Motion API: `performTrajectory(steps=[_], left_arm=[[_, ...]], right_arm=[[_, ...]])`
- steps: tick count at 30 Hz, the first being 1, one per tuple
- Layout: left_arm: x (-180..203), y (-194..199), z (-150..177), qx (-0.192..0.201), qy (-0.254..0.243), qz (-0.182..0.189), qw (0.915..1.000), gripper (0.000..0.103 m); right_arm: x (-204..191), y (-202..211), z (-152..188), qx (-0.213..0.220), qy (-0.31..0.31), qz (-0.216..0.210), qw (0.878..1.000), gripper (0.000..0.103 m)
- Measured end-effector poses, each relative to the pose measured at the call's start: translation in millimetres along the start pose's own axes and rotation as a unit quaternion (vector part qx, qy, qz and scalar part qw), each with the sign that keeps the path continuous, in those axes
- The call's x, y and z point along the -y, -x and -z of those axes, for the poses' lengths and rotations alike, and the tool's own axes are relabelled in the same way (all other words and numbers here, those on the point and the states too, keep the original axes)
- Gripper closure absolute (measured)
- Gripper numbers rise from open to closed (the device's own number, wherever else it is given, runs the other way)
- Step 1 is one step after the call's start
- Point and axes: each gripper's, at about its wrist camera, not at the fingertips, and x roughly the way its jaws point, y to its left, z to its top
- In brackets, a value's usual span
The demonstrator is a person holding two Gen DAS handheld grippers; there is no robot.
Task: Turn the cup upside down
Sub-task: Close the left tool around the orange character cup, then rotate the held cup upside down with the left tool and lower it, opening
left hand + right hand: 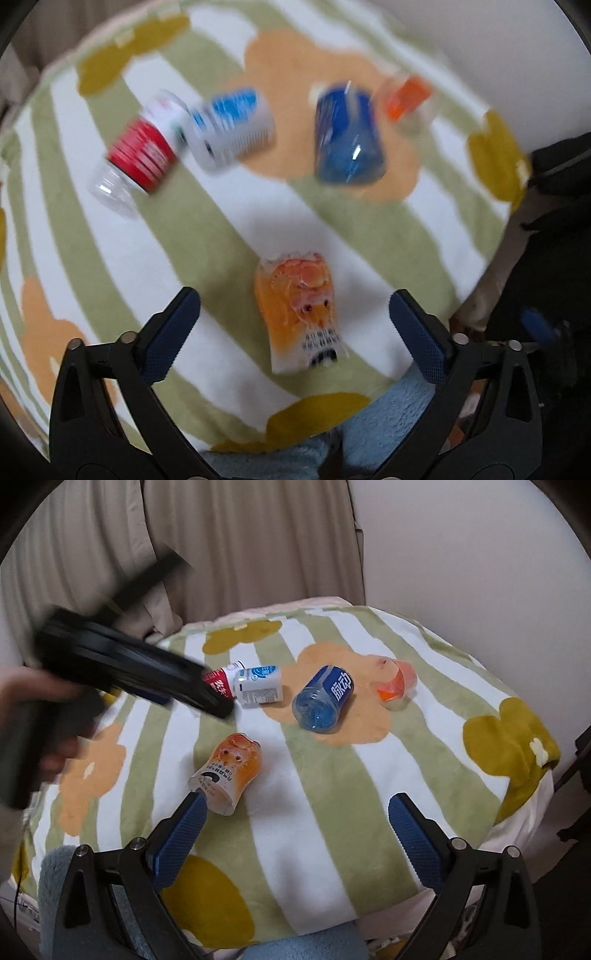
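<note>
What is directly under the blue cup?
The blue cup lies on its side on the blanket's orange flower patch. Whatever lies beneath the blanket is covered.

My left gripper has matte black plastic arms, 2 blue dimpled finger pads and silver pivot screws. My right gripper matches it. Bare skin shows on my left hand.

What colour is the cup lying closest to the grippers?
Orange, with a white band of print near one end. The cup shows sharpest in the right wrist view.
</note>
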Motion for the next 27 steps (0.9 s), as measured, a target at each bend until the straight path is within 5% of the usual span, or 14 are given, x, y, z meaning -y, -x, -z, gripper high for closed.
performTrajectory(steps=[9,14,17,22,27], left_arm=[[-23,-56,-3,-0.069,0.058,0.032,0.9954,0.016],[-26,-72,5,-0.086,0.068,0.055,0.9925,0.042],[-27,-67,12,-0.073,0.073,0.064,0.9926,0.045],[-20,-18,29,0.045,0.034,0.074,0.9957,0.045],[-20,16,62,0.228,-0.001,0.061,0.9717,0.045]], right_arm=[[32,-1,15,0.015,-0.041,-0.010,0.999,0.004],[39,-6,15,0.006,-0.046,-0.005,0.999,0.004],[42,-4,15,0.009,-0.056,-0.011,0.998,0.004],[42,3,13,0.025,-0.055,-0.014,0.998,0.004],[36,3,15,0.038,-0.047,-0.018,0.998,0.004]])
